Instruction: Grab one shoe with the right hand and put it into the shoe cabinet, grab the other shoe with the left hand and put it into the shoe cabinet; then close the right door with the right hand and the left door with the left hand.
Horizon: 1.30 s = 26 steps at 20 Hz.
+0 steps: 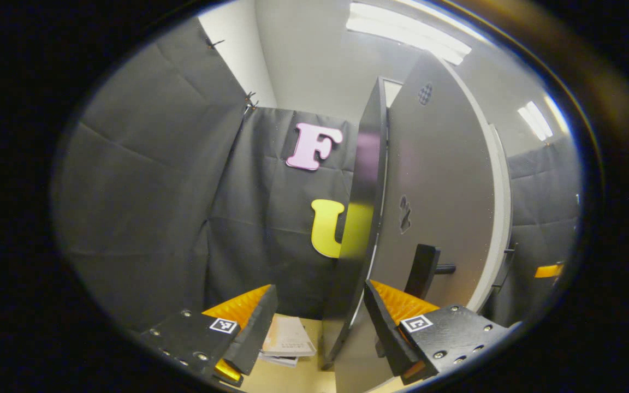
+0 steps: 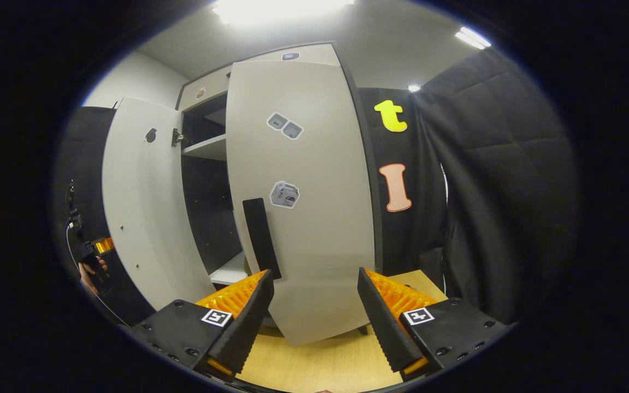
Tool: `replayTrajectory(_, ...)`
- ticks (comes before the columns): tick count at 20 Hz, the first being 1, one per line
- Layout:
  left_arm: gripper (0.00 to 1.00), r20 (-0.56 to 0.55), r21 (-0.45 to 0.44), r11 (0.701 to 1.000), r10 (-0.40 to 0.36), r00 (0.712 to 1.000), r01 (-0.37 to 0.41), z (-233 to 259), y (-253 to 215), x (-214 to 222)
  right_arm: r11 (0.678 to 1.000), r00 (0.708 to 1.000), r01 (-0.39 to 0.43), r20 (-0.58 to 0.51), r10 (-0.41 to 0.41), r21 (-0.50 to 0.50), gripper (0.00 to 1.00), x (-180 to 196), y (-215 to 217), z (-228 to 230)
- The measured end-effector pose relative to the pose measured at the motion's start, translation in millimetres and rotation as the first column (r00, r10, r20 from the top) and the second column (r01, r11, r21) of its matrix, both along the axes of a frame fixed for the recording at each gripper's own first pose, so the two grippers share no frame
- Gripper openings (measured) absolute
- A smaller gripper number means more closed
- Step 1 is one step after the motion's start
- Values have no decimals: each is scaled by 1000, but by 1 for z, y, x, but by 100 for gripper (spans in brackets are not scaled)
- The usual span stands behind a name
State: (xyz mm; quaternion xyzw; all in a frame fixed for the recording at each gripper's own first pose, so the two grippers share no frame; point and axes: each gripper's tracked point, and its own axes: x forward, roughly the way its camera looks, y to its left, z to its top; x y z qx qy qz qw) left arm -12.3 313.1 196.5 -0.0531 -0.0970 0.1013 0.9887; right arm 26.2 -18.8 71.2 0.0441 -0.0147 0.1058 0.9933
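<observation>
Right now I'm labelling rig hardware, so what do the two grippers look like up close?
The left gripper and the right gripper each have two wedge-shaped fingers with ribbed inner pads, mounted on blocky black carriages with screw heads and a small square black-and-white marker. No sleeves or cables can be made out.

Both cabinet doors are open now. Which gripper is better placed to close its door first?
Right, probably. The right gripper is open, facing the right door near its handle. The left gripper straddles the left door's edge.

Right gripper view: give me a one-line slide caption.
Open right gripper faces the part-open right door of the shoe cabinet, left door swung wide.
</observation>
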Motion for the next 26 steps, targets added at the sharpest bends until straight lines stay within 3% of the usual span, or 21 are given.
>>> replayTrajectory(1, 99, -6, -6, 1000, -1, 1000, 1, -2, -2, 1, 1000, 1000, 7, 1, -7, 12, 98, -1, -3, -1)
replayTrajectory(2, 92, -7, -6, 1000, -4, 1000, 4, -3, -3, 0, 1000, 1000, 15, -2, -15, 19, 98, -1, -6, -3)
replayTrajectory(6, 92, -19, 40, 999, 0, 1000, 0, 2, -19, 2, 998, 999, 48, -21, -47, 43, 99, 2, -18, -12)
replayTrajectory(9, 92, -32, 62, 997, -38, 999, 40, 5, -41, 13, 996, 998, 52, -24, -51, 66, 99, 6, -20, -13)
replayTrajectory(10, 99, -33, 68, 996, -57, 998, 59, 5, -51, 15, 996, 999, 51, -22, -49, 71, 99, 8, -19, -13)
replayTrajectory(11, 99, -35, 81, 994, -76, 996, 79, 7, -63, 17, 996, 999, 49, -21, -48, 71, 99, 10, -19, -13)
replayTrajectory(14, 92, -31, 127, 986, -107, 994, 110, 9, -90, 24, 998, 999, 44, -25, -42, 53, 99, 12, -18, -16)
replayTrajectory(15, 99, -37, 131, 985, -110, 993, 114, 8, -96, 30, 998, 999, 45, -25, -44, 43, 99, 12, -20, -18)
replayTrajectory(17, 99, -37, 114, 985, -123, 992, 126, 6, -110, 39, 998, 998, 52, -29, -51, 25, 99, 13, -21, -20)
replayTrajectory(18, 92, -35, 98, 985, -137, 990, 140, 6, -118, 43, 998, 998, 51, -33, -50, 23, 99, 14, -21, -21)
replayTrajectory(19, 99, -25, 84, 983, -160, 987, 161, 8, -128, 47, 998, 998, 51, -32, -50, 24, 99, 14, -22, -20)
replayTrajectory(20, 84, -6, 69, 980, -189, 982, 189, 13, -139, 52, 998, 998, 53, -31, -52, 24, 99, 14, -23, -20)
replayTrajectory(21, 84, 12, 48, 974, -220, 975, 220, 18, -148, 58, 998, 998, 55, -29, -54, 20, 99, 15, -25, -19)
replayTrajectory(24, 90, 34, 8, 962, -273, 961, 273, 21, -166, 70, 997, 997, 71, -18, -71, 6, 99, 12, -34, -16)
replayTrajectory(26, 94, 35, 46, 964, -262, 964, 260, 28, -167, 71, 996, 996, 92, -4, -92, 0, 99, 9, -40, -13)
